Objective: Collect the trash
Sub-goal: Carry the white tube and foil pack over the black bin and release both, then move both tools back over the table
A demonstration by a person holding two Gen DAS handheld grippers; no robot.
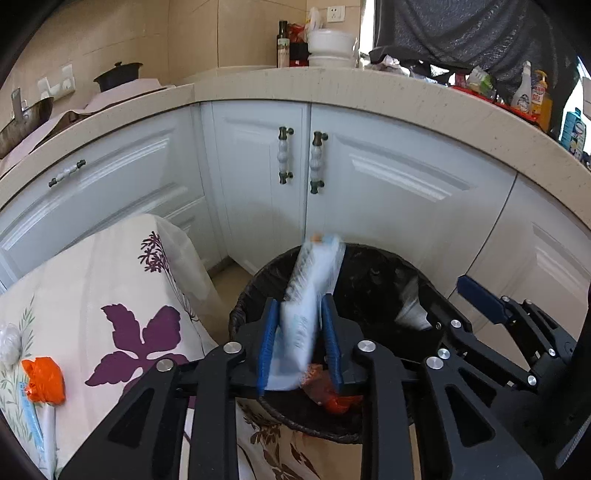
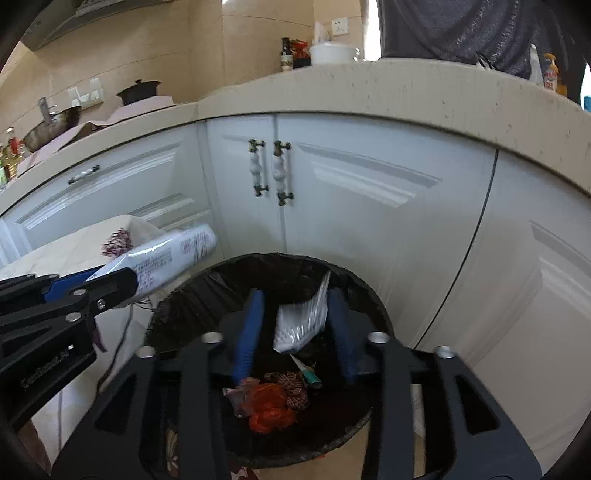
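Observation:
A wicker trash bin [image 1: 243, 314] with a black liner stands on the floor before the cabinets. My left gripper [image 1: 300, 306] hovers over the bin's left rim with a blurred light-blue and white packet [image 1: 306, 295] standing between its blue pads; thin gaps show on both sides. In the right wrist view the same packet [image 2: 173, 251] sticks out of the left gripper [image 2: 103, 277]. My right gripper [image 2: 295, 295] hangs over the bin [image 2: 177, 295], jaws apart. A crumpled white wrapper [image 2: 301, 321] is loose between them, touching neither pad. An orange bag [image 2: 269, 410] and string lie in the bin.
A table with a floral cloth [image 1: 122, 295] stands left of the bin, and an orange bag [image 1: 42, 380] lies on it. White cabinet doors [image 1: 369, 184] rise right behind the bin under a beige countertop [image 1: 332, 85]. A person in a dark top [image 1: 461, 33] is beyond the counter.

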